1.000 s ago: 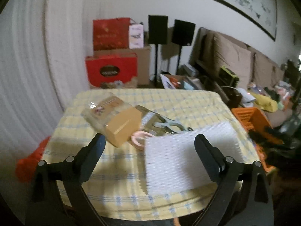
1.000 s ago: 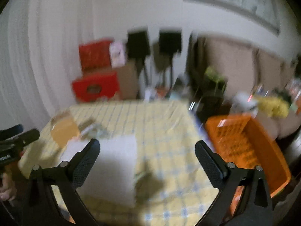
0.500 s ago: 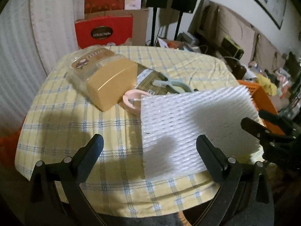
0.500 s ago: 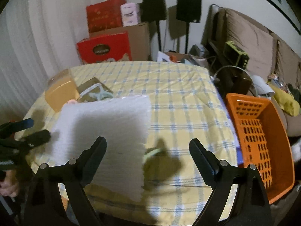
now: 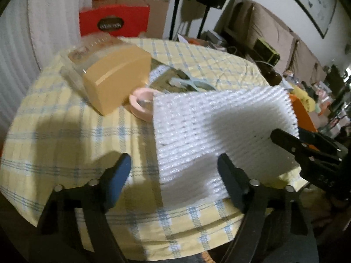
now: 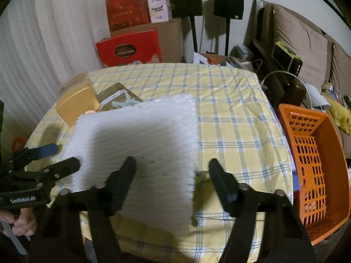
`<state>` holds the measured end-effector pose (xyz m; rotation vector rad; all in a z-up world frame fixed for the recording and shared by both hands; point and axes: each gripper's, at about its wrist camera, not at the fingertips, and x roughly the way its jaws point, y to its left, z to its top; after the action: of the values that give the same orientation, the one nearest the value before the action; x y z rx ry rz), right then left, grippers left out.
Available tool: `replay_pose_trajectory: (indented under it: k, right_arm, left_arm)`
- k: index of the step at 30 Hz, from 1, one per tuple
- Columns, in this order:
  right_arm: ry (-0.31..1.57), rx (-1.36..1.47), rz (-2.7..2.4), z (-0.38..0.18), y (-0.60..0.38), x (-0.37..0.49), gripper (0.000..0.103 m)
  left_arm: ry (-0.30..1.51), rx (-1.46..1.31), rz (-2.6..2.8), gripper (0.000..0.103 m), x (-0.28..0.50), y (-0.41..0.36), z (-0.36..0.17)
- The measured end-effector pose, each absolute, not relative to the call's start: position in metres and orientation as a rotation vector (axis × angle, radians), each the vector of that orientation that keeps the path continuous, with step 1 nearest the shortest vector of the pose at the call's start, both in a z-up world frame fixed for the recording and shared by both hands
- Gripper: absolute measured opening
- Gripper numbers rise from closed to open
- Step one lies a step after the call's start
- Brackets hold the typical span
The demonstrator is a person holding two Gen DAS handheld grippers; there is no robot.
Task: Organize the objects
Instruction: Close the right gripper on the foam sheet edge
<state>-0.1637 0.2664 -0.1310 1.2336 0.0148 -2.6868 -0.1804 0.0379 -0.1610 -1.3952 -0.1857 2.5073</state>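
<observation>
A white foam sheet (image 5: pixel 219 127) lies on the yellow checked tablecloth (image 6: pixel 230 114) at the near edge. My left gripper (image 5: pixel 173 175) hovers over the sheet's near left corner. Its jaws are closing with the corner between them, and the pads do not press on it. My right gripper (image 6: pixel 172 177) straddles the sheet's (image 6: pixel 142 135) near right edge, jaws closing too and not pressing. Behind the sheet lie a clear container with a tan lid (image 5: pixel 114 74), a pink ring (image 5: pixel 140 103) and a brown packet with a pale plastic piece (image 5: pixel 175 81).
An orange basket (image 6: pixel 311 164) stands off the table's right side. Something green (image 6: pixel 201 178) peeks out at the sheet's right edge. Red boxes (image 6: pixel 129 48), speakers on stands and a cluttered sofa lie beyond the table. A hand (image 6: pixel 22 223) holds the left gripper.
Both grippers have come down toward the table and tipped downward, so the sheet fills more of each view. Both pairs of jaws have narrowed over the sheet's near corners.
</observation>
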Motion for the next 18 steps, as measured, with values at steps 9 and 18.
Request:
replay_pose_trajectory:
  k: [9,18]
  right_arm:
    - [0.096,1.175,-2.718,-0.129,0.253,-0.159,0.042]
    - [0.079,1.133,-2.763,-0.125,0.258,-0.157,0.024]
  left_arm:
    - [-0.278,-1.424,2.456,0.049,-0.180,0.040,-0.163]
    - [-0.344,-1.449,2.480,0.014,-0.184,0.021,-0.158]
